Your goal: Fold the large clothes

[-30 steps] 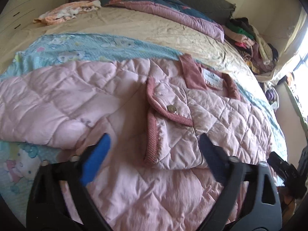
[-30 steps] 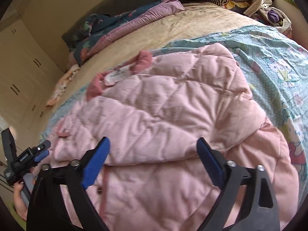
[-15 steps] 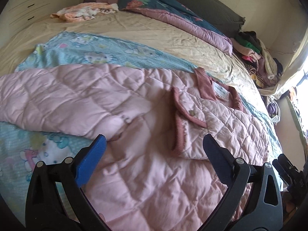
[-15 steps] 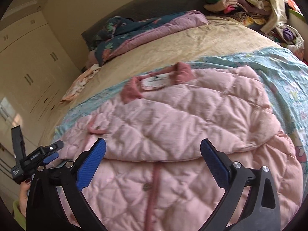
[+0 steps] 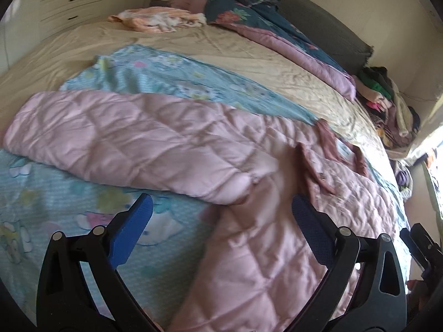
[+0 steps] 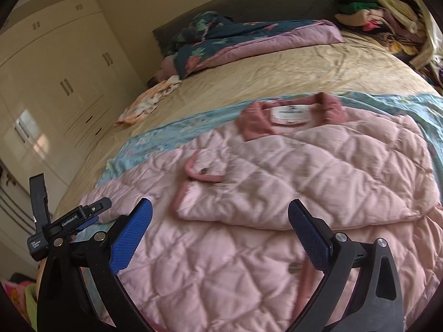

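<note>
2 grippers, left gripper (image 5: 221, 215) and right gripper (image 6: 220, 215), both jaws wide apart, nothing held. Pink quilted jacket (image 6: 277, 193) lies on blue cartoon sheet (image 5: 166, 80), 1 side folded in, left sleeve (image 5: 124, 141) spread out. Risk: slick padded fabric springs back or slides when sleeve is pulled over. Beige bed (image 6: 277, 77), wardrobe (image 6: 55, 83), clothes pile (image 6: 373, 13) at far corner

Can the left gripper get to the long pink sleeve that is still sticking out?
Probably yes. The left gripper hangs open just short of the sleeve, which lies flat on the blue sheet with nothing on top or in between.
</note>
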The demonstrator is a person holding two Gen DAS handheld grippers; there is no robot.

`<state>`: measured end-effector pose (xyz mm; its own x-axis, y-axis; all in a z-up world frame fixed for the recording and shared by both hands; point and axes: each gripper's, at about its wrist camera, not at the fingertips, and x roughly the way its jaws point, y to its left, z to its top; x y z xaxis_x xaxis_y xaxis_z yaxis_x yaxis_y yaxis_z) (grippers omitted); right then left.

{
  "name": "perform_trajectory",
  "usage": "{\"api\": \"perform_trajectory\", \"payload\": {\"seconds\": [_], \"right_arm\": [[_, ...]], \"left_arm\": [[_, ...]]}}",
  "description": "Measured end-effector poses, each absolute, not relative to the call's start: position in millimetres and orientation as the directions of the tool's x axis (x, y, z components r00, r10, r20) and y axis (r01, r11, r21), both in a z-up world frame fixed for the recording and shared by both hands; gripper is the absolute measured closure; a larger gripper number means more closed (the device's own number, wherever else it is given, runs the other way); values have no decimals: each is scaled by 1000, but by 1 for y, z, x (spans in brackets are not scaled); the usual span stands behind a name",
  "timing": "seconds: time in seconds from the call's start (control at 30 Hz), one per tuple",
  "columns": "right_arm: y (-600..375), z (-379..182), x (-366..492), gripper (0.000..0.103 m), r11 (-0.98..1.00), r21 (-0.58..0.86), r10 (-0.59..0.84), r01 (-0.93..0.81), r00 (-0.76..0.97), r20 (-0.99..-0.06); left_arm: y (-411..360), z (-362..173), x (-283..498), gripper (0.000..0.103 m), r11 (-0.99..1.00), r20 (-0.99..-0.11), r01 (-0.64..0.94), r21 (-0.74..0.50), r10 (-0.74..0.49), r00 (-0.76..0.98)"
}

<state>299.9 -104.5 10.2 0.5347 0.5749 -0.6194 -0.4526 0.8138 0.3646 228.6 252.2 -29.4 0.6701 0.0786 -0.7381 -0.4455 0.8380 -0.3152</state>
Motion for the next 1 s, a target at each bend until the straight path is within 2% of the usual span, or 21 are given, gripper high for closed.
{"api": "perform_trajectory", "payload": {"seconds": [0.47, 1.0], "right_arm": [[-12, 9, 282, 5, 759, 291, 600, -583, 452, -660], [60, -9, 264, 5, 680, 278, 630, -679, 346, -695]], "left_arm": [[314, -48, 189, 9, 753, -742, -561, -345, 147, 654], [375, -71, 164, 9, 671, -761, -660, -337, 219, 611]]}}
